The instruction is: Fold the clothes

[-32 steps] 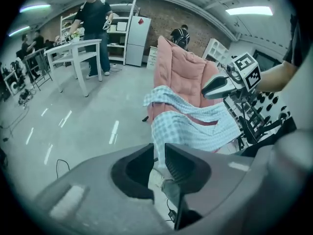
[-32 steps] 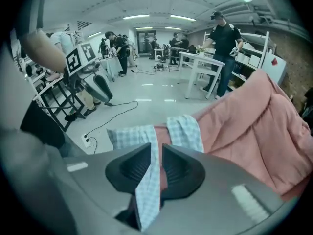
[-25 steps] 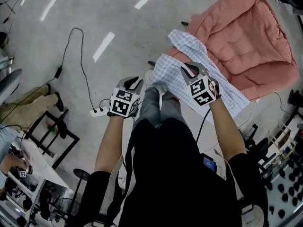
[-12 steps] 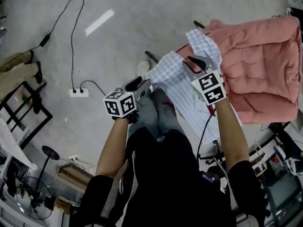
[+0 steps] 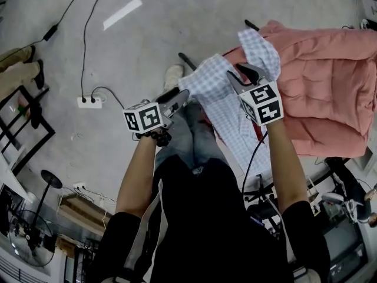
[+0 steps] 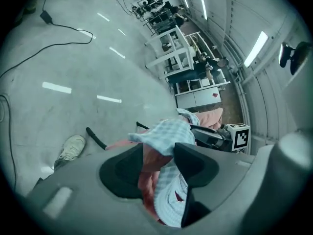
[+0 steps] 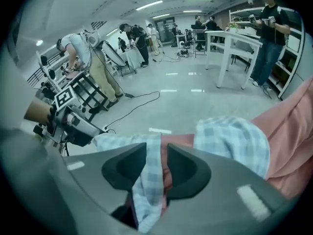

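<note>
A blue-and-white checked shirt [image 5: 219,86] drapes over the near edge of a pink quilted cover [image 5: 321,81]. My left gripper [image 5: 179,96] is at the shirt's left corner and my right gripper [image 5: 242,74] at its upper fold. In the left gripper view the shirt [image 6: 165,131] lies between the left gripper's [image 6: 159,154] spread jaws, touching only the right one. In the right gripper view a strip of the shirt [image 7: 146,168] hangs through the right gripper's [image 7: 156,155] narrower gap with pink showing beside it. Both pairs of jaws have just been opening.
A power strip [image 5: 88,101] and its cables lie on the grey floor at left, beside a black frame [image 5: 26,119]. A black stand leg [image 5: 186,61] and a shoe [image 5: 172,75] sit below the shirt. White tables [image 7: 230,40] and people stand far off.
Both grippers have sunk toward the pink cover, bringing the shirt down onto its edge. The left gripper has rolled, so its marker cube now shows another face.
</note>
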Tool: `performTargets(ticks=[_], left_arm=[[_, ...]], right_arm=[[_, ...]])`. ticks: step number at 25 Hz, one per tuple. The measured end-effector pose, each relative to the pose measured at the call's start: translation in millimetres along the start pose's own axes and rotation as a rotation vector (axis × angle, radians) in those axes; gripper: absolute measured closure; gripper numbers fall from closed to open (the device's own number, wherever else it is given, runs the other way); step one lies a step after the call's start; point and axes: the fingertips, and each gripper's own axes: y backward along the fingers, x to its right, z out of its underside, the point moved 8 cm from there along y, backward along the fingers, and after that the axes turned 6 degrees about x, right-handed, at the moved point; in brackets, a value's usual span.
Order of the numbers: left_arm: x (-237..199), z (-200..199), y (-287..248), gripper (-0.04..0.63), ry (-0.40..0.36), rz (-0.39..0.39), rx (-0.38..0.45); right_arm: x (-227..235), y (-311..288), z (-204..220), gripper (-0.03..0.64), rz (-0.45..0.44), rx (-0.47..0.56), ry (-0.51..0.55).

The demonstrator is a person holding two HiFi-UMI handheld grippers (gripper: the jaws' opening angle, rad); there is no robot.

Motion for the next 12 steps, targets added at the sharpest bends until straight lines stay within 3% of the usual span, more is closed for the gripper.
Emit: performTargets(ticks=[3,6,9,12], left_arm=[[1.0,-1.0,-2.5,0.407,0.01,0.043,-0.014],[7.3,-2.8,-2.6,0.502,0.038,0.091,-0.014],[14.7,-7.0,1.3,0.575,0.013,0.094,0.024],[19.7,-19.0,10.8,0.58,-0.014,0.104,0.068]], right_arm=[[-0.1,0.6,-1.3,0.486,-0.018,-0.02,0.0],[-9.8,0.5,-2.6,0.551,-0.036,-0.033,-0.009],[-21.1,1.5,-4.1,0.585,-0.031,-0.022,0.028],[-31.5,4.3,-11.7,0.595,-0.034,-0.003,0.045]])
